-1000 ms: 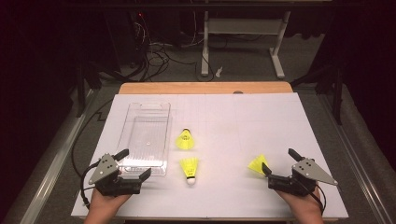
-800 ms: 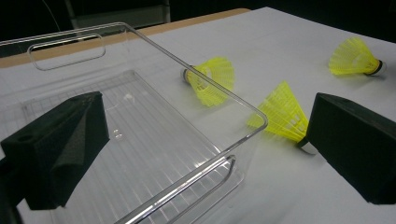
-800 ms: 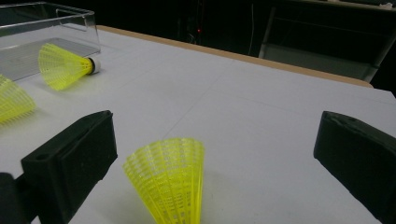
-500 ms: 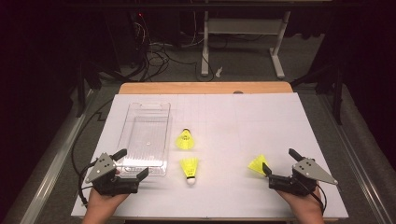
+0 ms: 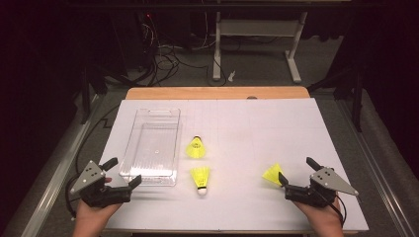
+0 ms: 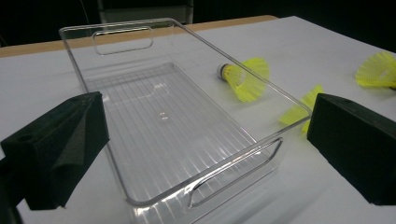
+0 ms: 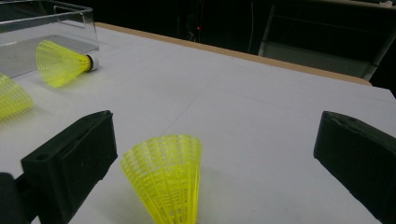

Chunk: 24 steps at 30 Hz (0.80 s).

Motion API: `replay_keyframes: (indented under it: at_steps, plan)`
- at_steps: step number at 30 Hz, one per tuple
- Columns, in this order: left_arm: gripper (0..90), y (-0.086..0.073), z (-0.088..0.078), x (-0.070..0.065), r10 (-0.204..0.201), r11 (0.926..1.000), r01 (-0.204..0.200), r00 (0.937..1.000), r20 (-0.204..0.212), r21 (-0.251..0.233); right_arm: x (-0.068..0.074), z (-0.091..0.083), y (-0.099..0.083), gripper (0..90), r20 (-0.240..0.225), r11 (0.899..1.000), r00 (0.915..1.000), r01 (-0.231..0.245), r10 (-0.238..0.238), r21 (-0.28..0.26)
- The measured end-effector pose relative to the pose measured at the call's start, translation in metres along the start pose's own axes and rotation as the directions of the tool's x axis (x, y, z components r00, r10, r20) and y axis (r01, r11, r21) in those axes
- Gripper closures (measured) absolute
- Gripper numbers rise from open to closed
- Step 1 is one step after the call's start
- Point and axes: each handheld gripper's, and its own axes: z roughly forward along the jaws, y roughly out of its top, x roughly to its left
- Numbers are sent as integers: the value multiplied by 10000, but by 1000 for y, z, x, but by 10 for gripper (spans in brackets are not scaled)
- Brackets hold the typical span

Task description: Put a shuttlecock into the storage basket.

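High view: two hands at the near edge of a white-covered table (image 5: 257, 128), one gripper in each. Left gripper (image 5: 123, 174) near the table's front left corner, held low by the left hand (image 5: 94, 213), grey three-cornered plate up, black jaws spread wide and aimed toward the near short end of a clear plastic bin (image 5: 152, 148); one jaw tip just beside the bin's near corner, touching or not cannot be told. Right gripper (image 5: 294, 172) near the front right corner, gripped from behind by the right hand (image 5: 318, 217), plate tilted outward, jaws parted and empty, pointed at a yellow shuttlecock (image 5: 272, 174) lying just ahead of the nearer jaw tip. Two more yellow shuttlecocks on the white surface between the hands: a middle shuttlecock (image 5: 200, 177) with its white cork toward the near edge, and a far shuttlecock (image 5: 195, 148) just beside the bin's right wall. Left gripper view: wide gap between the foam jaws, bin (image 6: 168, 121) seen straight ahead and empty, handle cut-outs at both short ends, far shuttlecock (image 6: 243, 77) visible through the clear wall, another at the picture's right edge. Right gripper view: jaws well apart, closest shuttlecock (image 7: 166, 172) standing skirt-up between them, nearer the left jaw, apart from both; far shuttlecock (image 7: 60, 60) lying on its side by the bin's corner (image 7: 70, 18). Both wrists low, close to the table's front edge.
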Motion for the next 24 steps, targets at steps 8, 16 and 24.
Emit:
replay_keyframes:
  at_steps: [8,16,24]
  plan:
    - [1,-7,-11,14,-181,9991,200,9984,-537,366,1,0,0,1,2,10000,10000,26,-26,9]
    - [1,-12,-15,23,-318,9978,353,9976,-621,565,1,0,0,1,5,10000,10000,38,-38,23]
    - [1,-13,-13,23,-306,9969,339,9984,-476,705,1,0,0,1,4,10000,10000,25,-25,28]
